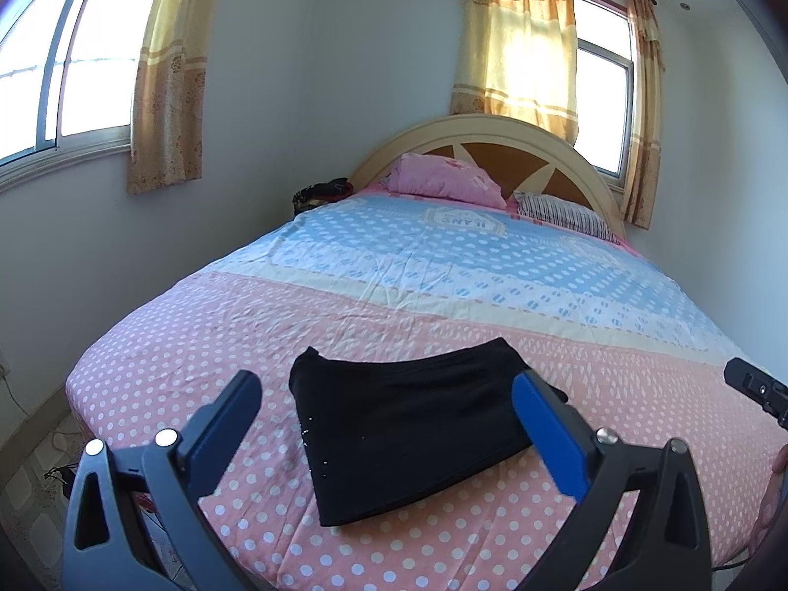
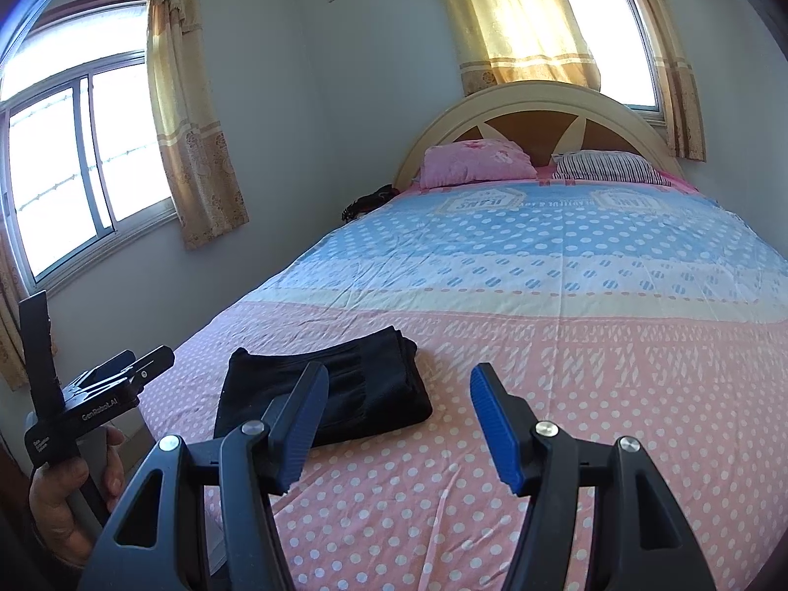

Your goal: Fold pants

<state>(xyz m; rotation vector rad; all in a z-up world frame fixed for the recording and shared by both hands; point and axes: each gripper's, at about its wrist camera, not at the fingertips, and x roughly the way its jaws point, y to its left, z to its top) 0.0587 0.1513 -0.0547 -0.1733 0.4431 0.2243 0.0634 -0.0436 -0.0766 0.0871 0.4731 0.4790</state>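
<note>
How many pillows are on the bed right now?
2: a pink pillow on the left against the headboard, and a striped pillow to its right. None seem hidden.

Home bedroom, bed [image 1: 394,295] with headboard [image 1: 492,128], pillows [image 1: 443,177], curtained windows [image 1: 64,74]

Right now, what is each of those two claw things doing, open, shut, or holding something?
Left gripper: open, holding nothing; the folded black pants lie on the bed beyond it.
Right gripper: open, empty, over the pink polka-dot bedspread.
</note>
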